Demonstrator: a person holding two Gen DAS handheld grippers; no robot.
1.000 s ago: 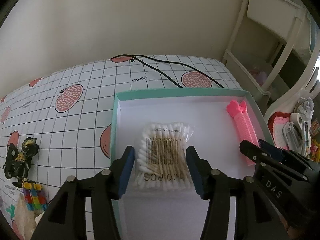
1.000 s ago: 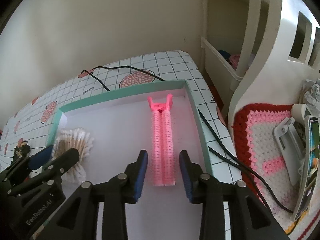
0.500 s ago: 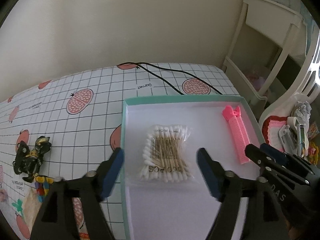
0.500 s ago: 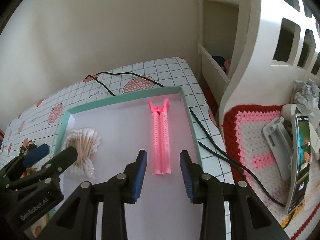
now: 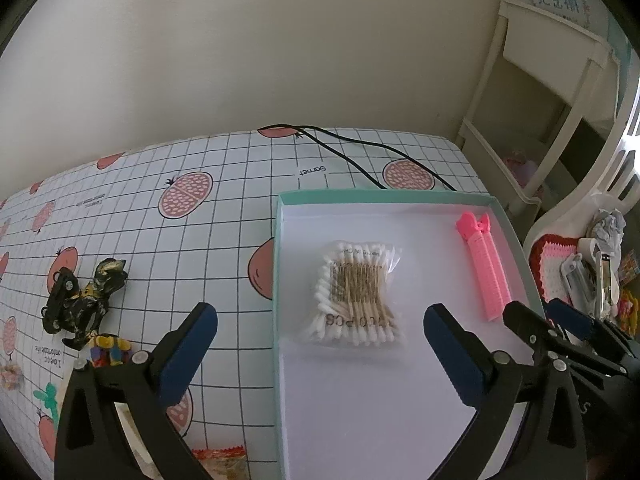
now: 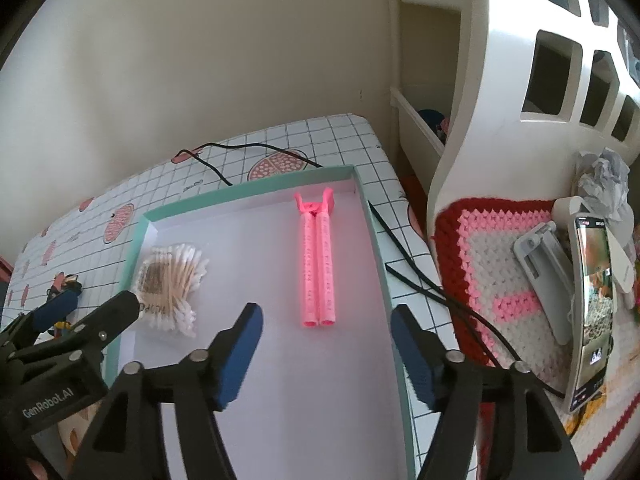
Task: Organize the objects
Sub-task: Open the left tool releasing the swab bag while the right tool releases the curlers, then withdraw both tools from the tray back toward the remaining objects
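Both hand-held grippers have spread wide; cotton swab pack (image 5: pixel 356 294) reads "PCS".

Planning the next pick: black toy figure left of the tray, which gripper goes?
Left. The left gripper is open and nearest the black toy figure on the tablecloth; the right gripper hangs over the tray's far side by the pink clip.

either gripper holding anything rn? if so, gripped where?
Nothing held. Left gripper and right gripper are both open; cotton swab pack and pink clip lie free in the box.
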